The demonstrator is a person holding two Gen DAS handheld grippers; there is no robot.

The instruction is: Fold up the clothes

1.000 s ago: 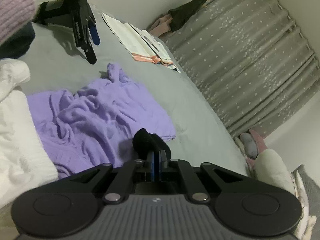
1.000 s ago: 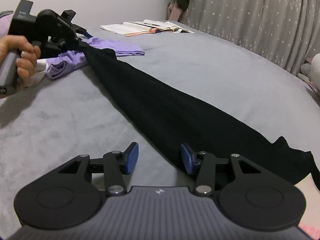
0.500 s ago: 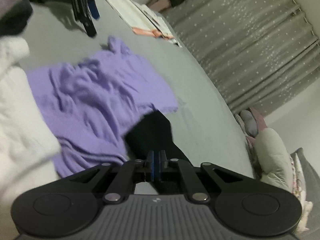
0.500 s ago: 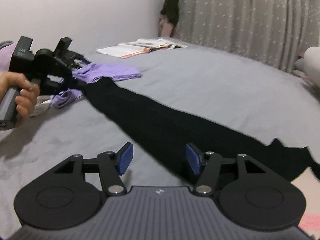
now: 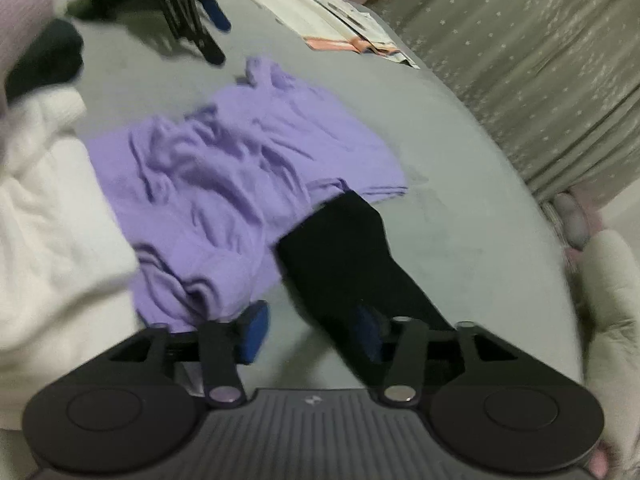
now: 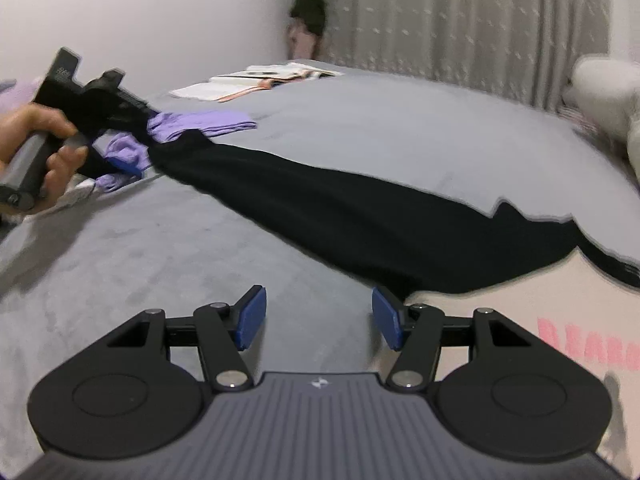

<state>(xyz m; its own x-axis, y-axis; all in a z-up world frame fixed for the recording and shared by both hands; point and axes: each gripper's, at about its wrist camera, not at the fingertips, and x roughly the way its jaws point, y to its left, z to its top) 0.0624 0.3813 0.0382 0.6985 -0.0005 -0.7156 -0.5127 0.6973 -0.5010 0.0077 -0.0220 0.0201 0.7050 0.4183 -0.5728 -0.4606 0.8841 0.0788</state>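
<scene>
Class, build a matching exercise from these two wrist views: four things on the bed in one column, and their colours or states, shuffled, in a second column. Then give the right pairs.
Column one
1. long garment
2. crumpled top
3. open book
4. left gripper

Column two
A. lilac, wrinkled, next to a white garment
B. pages spread, lying near the curtain
C. black, stretched flat across the grey bed
D. jaws opening, the black cloth's end lying loose between them

Pairs: 1-C, 2-A, 3-B, 4-D
</scene>
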